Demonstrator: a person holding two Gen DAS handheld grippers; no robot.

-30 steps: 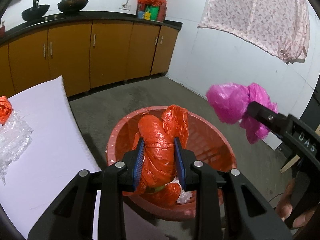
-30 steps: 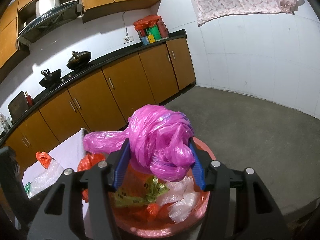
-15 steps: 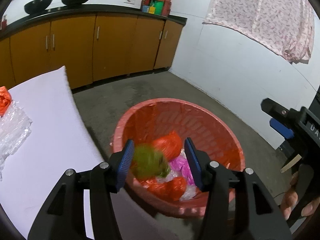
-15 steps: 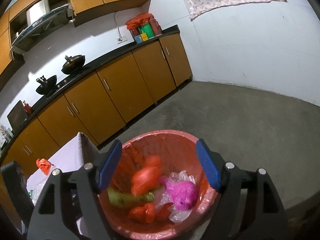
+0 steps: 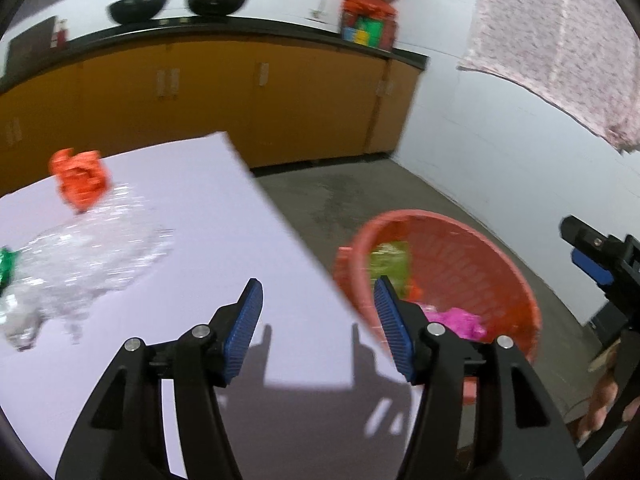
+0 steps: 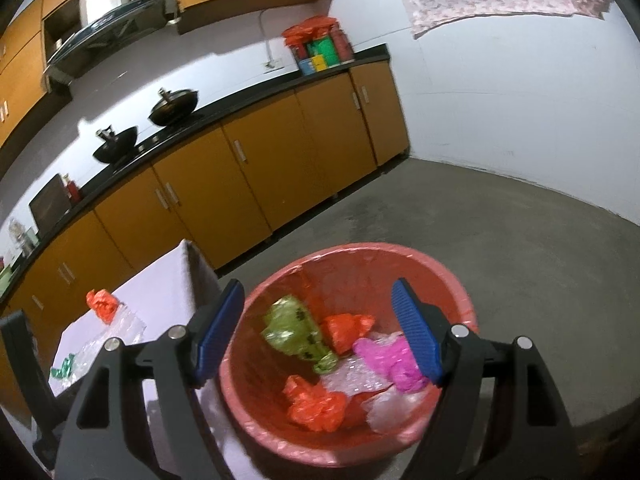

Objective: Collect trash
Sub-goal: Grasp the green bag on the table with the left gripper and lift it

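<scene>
On the far left of the left wrist view, a small green scrap (image 5: 7,265) shows at the picture edge, half cut off. Next to it lies a big sheet of clear crumpled plastic (image 5: 86,252), and touching its far end is one orange crumpled bag (image 5: 80,182). These three pieces of trash rest on the white surface (image 5: 224,216); I count no more there.

The left gripper (image 5: 316,324) hangs over the near part of this surface. Its jaws are apart and opening further, with nothing between them. The trash lies ahead of these jaws and to their left, near but not touching. The clear plastic stretches from the near left toward the orange bag, across the line of the jaws rather than along it, so I judge the hand must swing left and perhaps roll a little before closing.

Further right stands the red basket (image 6: 448,276) on the floor, just beside the corner of the surface. Inside I count one green bag (image 6: 296,332), two orange bags, one pink bag (image 6: 394,362) and some clear plastic; how many clear pieces I cannot tell.

The right gripper (image 6: 318,330) hovers above the basket, jaws wide apart and empty. The left hand is clearly the nearer one to the remaining trash.
</scene>
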